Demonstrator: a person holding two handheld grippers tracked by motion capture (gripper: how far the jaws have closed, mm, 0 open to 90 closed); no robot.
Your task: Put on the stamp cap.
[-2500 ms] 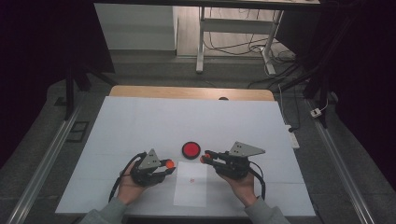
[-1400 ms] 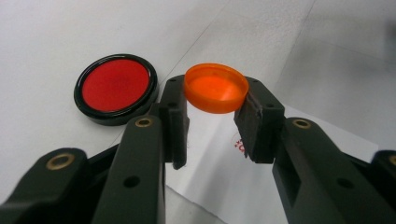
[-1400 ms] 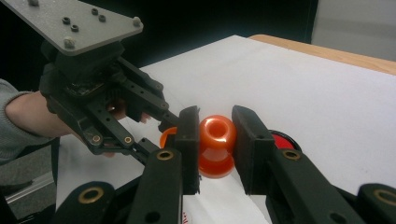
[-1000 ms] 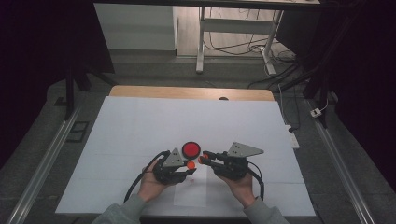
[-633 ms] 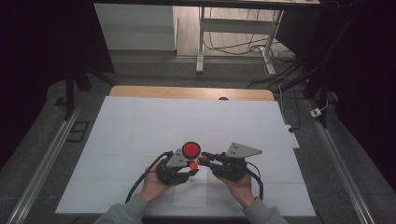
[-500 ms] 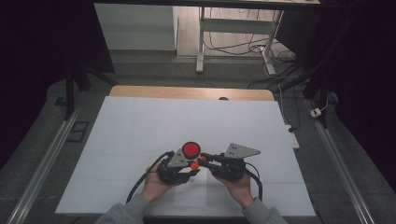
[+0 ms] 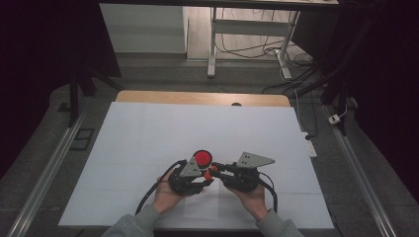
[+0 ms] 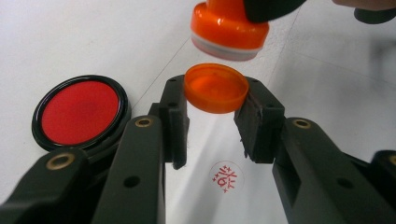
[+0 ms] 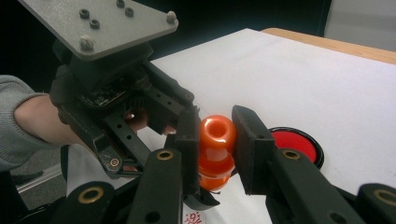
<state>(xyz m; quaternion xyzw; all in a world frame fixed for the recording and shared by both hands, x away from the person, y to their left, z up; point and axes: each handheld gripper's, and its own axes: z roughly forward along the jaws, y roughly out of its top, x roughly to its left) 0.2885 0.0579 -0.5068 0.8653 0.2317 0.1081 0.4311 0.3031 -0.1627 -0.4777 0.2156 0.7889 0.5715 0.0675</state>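
Cap and stamp held just apart, lower centre of the high view.
Left gripper (image 8: 215, 109) clamped on orange cap (image 8: 215, 88); right gripper (image 9: 215, 128) clamped on orange stamp (image 9: 215, 149). Red ink pad (image 7: 202, 158) just behind them; red print (image 8: 225, 176) on white sheet (image 7: 148, 133).

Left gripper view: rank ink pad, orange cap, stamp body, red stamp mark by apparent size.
1. Ink pad, largest.
2. Orange cap and stamp body: look alike in width; the body is cut off by the frame's top, so no ranking between them.
3. Red stamp mark, smallest.
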